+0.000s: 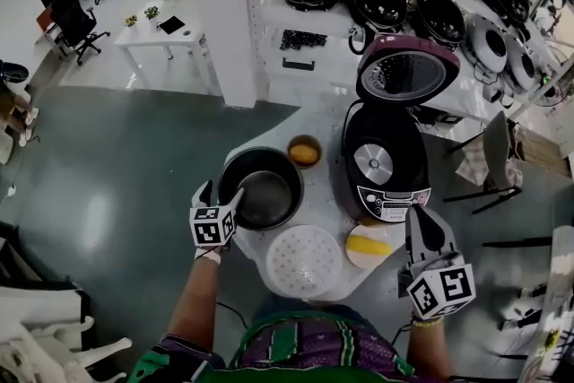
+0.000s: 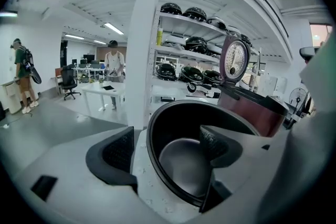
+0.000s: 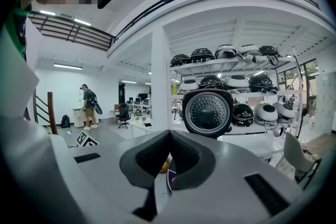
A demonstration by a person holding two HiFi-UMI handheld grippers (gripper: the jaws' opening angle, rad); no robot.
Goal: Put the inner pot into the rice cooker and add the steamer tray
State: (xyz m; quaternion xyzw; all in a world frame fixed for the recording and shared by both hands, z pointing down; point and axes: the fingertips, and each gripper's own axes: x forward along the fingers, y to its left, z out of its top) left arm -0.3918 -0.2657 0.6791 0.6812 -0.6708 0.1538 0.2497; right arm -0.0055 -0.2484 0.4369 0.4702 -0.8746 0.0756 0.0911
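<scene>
Left gripper point(image 1: 224, 193) is wide open, jaws straddling the pot's point(image 1: 269, 184) rim, not pinching it. Pot sits just left of the open cooker point(image 1: 386, 161) — right gripper point(image 1: 421, 224) is closed, empty.

White table point(image 1: 325, 197) bearing inner pot point(image 1: 262, 189), rice cooker point(image 1: 386, 162), steamer tray point(image 1: 305, 262)

My left gripper point(image 1: 222, 195) points forward and somewhat downward off my bare, outstretched forearm point(image 1: 191, 305); its jaws stand well apart, the pads point(image 2: 122, 150) facing each other across the gap; my right gripper point(image 1: 420, 218) sits off to the right, nearer my body, aimed ahead and close to level; its jaws are pressed together pad to pad, nothing between them.
</scene>
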